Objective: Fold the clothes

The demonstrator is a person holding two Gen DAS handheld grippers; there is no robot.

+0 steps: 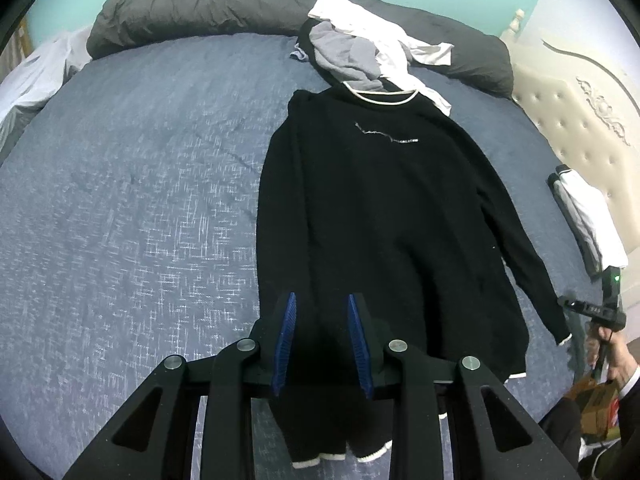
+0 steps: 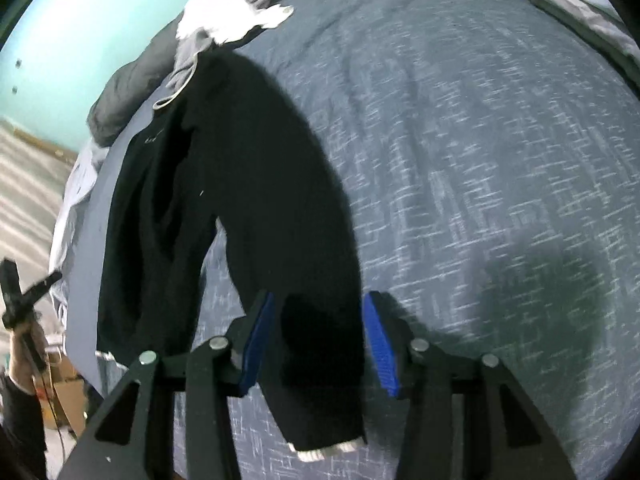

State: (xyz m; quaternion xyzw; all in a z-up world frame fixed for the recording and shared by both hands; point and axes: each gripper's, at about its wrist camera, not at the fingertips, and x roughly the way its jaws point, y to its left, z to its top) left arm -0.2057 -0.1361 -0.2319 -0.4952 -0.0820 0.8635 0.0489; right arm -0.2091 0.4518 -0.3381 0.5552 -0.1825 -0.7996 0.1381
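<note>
A black sweater (image 1: 380, 200) with white trim lies flat, front up, on the blue bed (image 1: 120, 200). Its left edge is straight. My left gripper (image 1: 324, 336) is shut on bunched black fabric at the sweater's near left corner. White-trimmed ends (image 1: 308, 460) hang below the blue pads. In the right wrist view the sweater's long right sleeve (image 2: 280, 200) curves down between the blue pads of my right gripper (image 2: 320, 344). That gripper is open, and the pads stand just clear of the sleeve. The white cuff (image 2: 328, 450) lies below them on the bed.
A heap of white and grey clothes (image 1: 360, 48) lies past the collar, against a rolled dark grey duvet (image 1: 192, 12). A folded garment (image 1: 584, 216) sits at the bed's right edge by the cream headboard (image 1: 580, 120). A cardboard box (image 1: 596, 404) stands off the bed.
</note>
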